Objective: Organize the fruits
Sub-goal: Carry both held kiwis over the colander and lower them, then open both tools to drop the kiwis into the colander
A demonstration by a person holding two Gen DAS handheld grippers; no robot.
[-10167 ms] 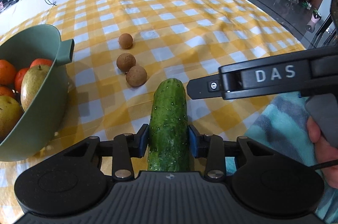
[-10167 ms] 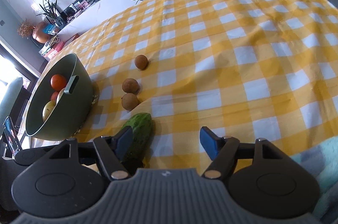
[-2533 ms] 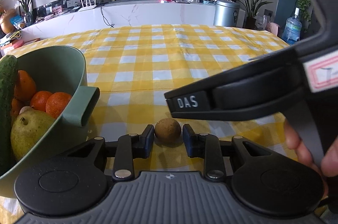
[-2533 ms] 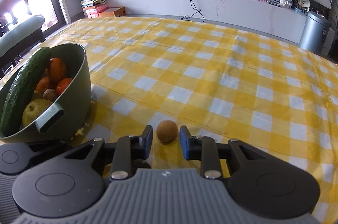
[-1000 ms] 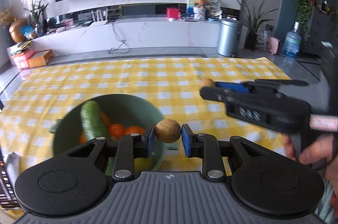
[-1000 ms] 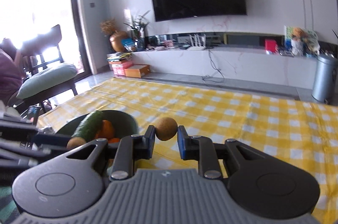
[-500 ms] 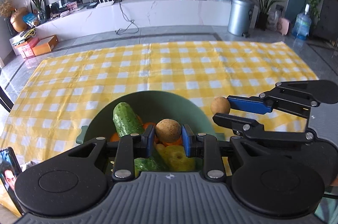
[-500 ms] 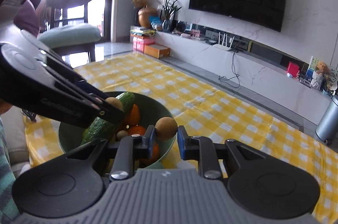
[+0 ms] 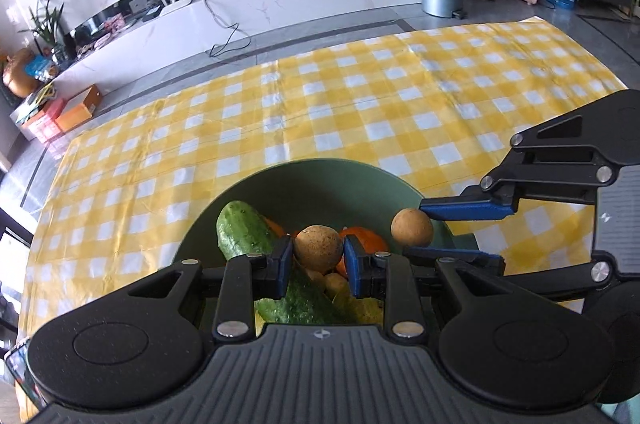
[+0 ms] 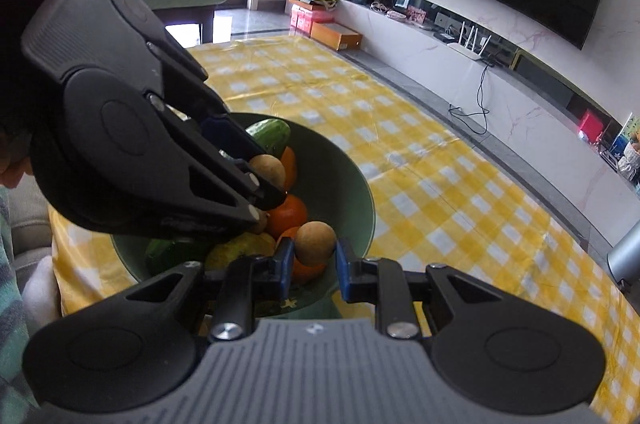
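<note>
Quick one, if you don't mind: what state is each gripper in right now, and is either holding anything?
Left gripper: closed on a small brown fruit, above the green bowl.
Right gripper: closed on another brown fruit, also over the bowl.

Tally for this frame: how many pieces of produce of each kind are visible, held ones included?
Longans: 3 (one in the left claw, one in the right claw, one in the green bowl)
Tangerines: 3 visible
Cucumber: 1
Pear: 1 visible
Total: 8
</note>
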